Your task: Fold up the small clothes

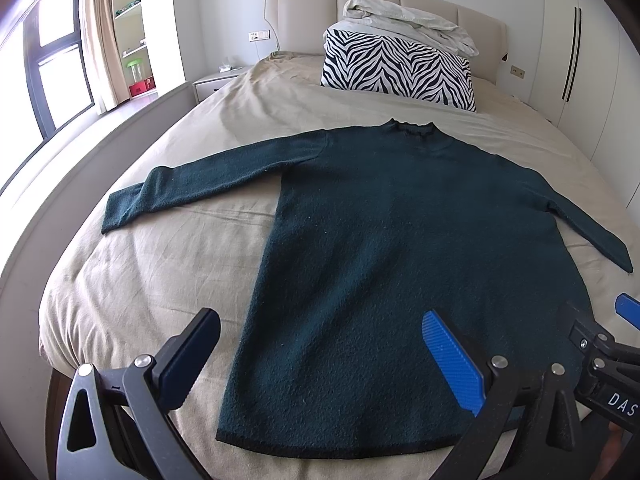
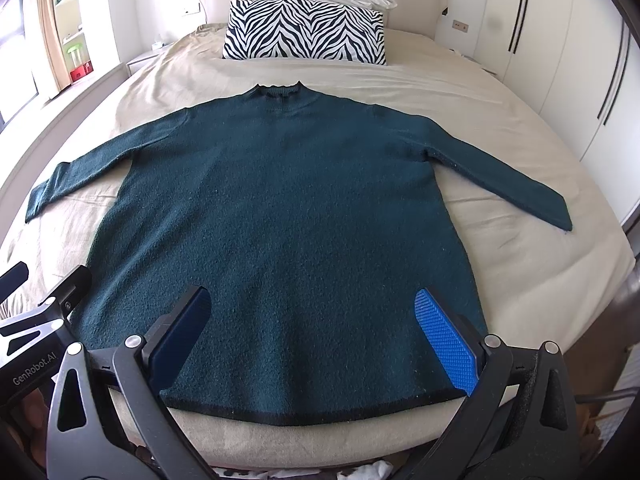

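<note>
Left wrist view showed a bedroom with a wide bed (image 1: 168, 248) covered by a creased beige sheet, a padded cream headboard (image 1: 304, 8) at the far end, a window with a tan curtain (image 1: 96, 32) on the left and white wardrobe doors (image 1: 592, 64) on the right. A zebra-striped pillow (image 1: 400, 68) lay near the headboard with a crumpled white duvet (image 1: 408, 20) piled on it. A dark teal sweater (image 1: 392, 240) lay flat in the middle of the bed, neck toward the pillow, both long sleeves spread outward, its dark-edged hem near the foot of the bed. The left gripper (image 1: 320, 344) hovered over the hem's left corner, fingers spread wide and holding nothing. The right gripper (image 2: 312, 320) hovered over the hem, fingers equally wide and empty.
</note>
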### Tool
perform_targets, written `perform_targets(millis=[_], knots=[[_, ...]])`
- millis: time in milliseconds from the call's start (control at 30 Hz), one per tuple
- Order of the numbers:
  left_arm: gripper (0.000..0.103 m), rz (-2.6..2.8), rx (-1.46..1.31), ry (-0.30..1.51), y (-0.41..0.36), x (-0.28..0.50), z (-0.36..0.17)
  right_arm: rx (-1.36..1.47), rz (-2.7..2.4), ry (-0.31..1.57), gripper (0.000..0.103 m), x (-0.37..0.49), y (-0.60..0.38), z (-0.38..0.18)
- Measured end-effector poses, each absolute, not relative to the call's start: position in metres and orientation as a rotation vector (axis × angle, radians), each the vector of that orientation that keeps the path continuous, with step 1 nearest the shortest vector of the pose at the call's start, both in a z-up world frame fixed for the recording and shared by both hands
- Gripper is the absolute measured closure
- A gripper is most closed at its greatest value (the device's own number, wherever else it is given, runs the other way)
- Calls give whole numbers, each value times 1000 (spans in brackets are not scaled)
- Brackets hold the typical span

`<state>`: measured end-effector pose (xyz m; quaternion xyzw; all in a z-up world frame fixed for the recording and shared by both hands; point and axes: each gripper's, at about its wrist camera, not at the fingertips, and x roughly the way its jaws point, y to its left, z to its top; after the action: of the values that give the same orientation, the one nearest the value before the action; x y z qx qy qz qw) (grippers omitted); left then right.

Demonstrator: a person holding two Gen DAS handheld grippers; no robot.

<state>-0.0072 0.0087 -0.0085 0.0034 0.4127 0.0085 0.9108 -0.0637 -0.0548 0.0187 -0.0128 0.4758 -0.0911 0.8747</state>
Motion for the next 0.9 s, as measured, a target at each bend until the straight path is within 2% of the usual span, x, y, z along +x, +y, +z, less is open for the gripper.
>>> perform_targets(millis=[900], knots=[[0,24,4,857,9,-9,-12,-27,-201,1006,0,-64,-56,9]])
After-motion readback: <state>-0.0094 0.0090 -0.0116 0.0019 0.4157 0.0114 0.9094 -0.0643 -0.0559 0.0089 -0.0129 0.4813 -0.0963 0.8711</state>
